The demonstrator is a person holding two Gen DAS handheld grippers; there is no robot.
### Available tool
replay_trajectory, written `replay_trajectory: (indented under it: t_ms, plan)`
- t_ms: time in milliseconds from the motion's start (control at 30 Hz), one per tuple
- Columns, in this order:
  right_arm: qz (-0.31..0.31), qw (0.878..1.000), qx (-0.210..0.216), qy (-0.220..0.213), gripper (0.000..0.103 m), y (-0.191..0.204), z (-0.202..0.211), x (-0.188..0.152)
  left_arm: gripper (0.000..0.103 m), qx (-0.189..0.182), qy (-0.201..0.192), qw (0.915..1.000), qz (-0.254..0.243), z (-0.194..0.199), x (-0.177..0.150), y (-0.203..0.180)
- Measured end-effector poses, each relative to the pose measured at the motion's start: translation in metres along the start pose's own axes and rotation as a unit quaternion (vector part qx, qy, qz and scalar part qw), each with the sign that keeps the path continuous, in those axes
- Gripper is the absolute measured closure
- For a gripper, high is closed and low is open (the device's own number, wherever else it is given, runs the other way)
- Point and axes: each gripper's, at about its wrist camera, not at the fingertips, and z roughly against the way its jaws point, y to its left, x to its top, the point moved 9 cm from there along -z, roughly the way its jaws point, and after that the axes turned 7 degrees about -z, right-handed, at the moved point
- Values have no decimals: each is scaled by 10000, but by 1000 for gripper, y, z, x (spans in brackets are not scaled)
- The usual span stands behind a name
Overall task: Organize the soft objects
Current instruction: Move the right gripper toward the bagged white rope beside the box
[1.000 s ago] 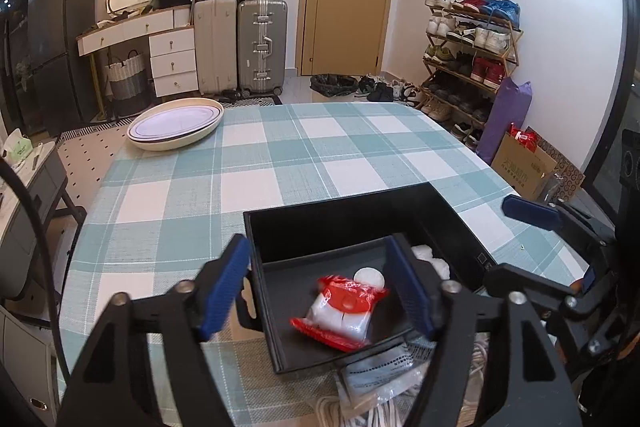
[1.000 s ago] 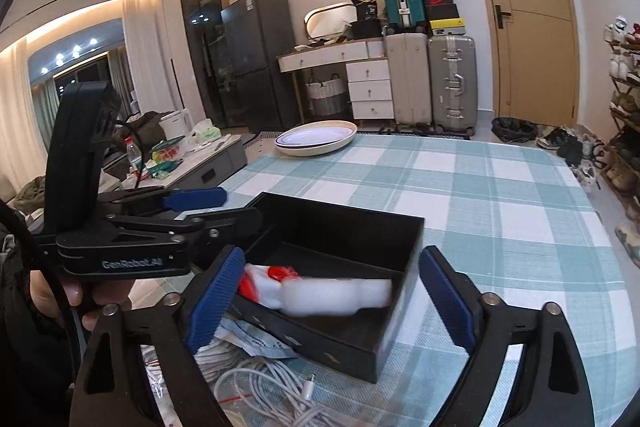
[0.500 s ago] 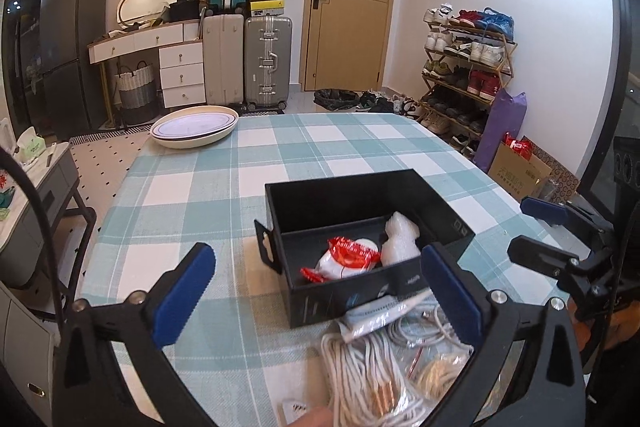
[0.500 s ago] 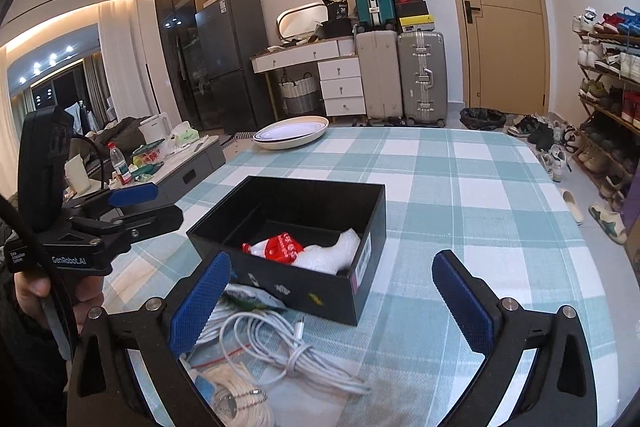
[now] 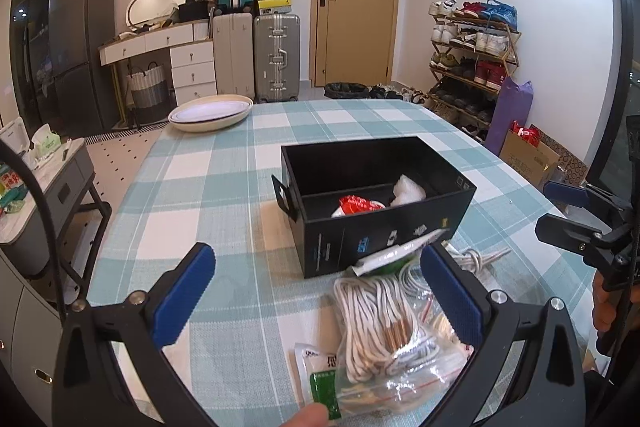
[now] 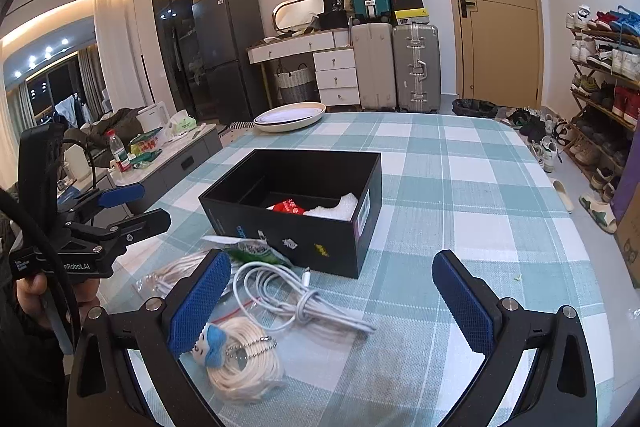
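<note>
A black open box (image 5: 384,243) (image 6: 304,231) stands on the checked tablecloth. Inside lie a red-and-white packet (image 5: 354,205) (image 6: 286,207) and a white soft bag (image 5: 408,189) (image 6: 334,211). In front of the box lie a bagged coil of white cord (image 5: 376,323), a white cable bundle (image 6: 296,301), a cream cord coil (image 6: 244,367) with a small blue-and-white charm (image 6: 210,345), and a green-printed packet (image 6: 250,251). My left gripper (image 5: 316,295) is open and empty above the bagged cord. My right gripper (image 6: 332,301) is open and empty above the cables.
A cream oval dish (image 5: 210,113) (image 6: 290,117) sits at the table's far edge. The right gripper shows at the right of the left wrist view (image 5: 580,219); the left gripper shows at the left of the right wrist view (image 6: 120,211). A low side table (image 6: 160,155) stands left.
Both grippers have pulled back from the box toward the near edge and stay open. The packet and white bag now lie in the box, and the cords have come into view.
</note>
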Motion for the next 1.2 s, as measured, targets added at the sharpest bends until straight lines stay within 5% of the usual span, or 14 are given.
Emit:
replay_trajectory:
  t_ms: [433, 1200]
  plan:
    - [245, 9994, -83, 244, 1, 18, 7, -25, 0, -24, 54, 9992, -389, 19, -14, -17]
    - [761, 9912, 136, 1076, 1, 37, -23, -76, 0, -50, 223, 9992, -325, 14, -25, -14]
